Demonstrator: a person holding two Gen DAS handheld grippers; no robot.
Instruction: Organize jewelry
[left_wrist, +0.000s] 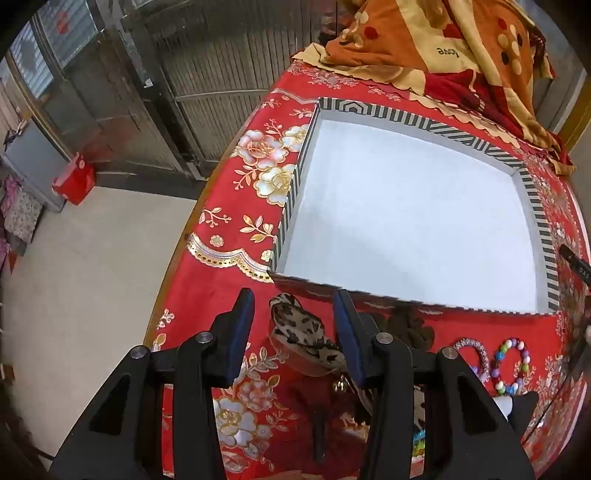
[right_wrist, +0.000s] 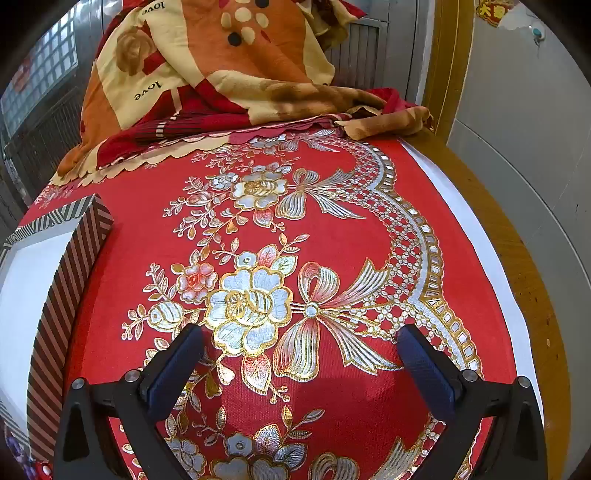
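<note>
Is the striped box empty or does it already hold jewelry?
Empty as far as shown: the striped box shows only bare white floor, while the beaded bracelets lie outside on the tablecloth.

Woven red tablecloth (right_wrist: 332, 177) gleaming with metallic gold embroidery, matt striped paper box (left_wrist: 535, 206) lying on it, glossy plastic bead bracelet (left_wrist: 511, 365) shining beside the box.

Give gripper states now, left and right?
Left gripper: open, leopard-print scrunchie between the fingers, not gripped.
Right gripper: wide open, holding nothing.
</note>
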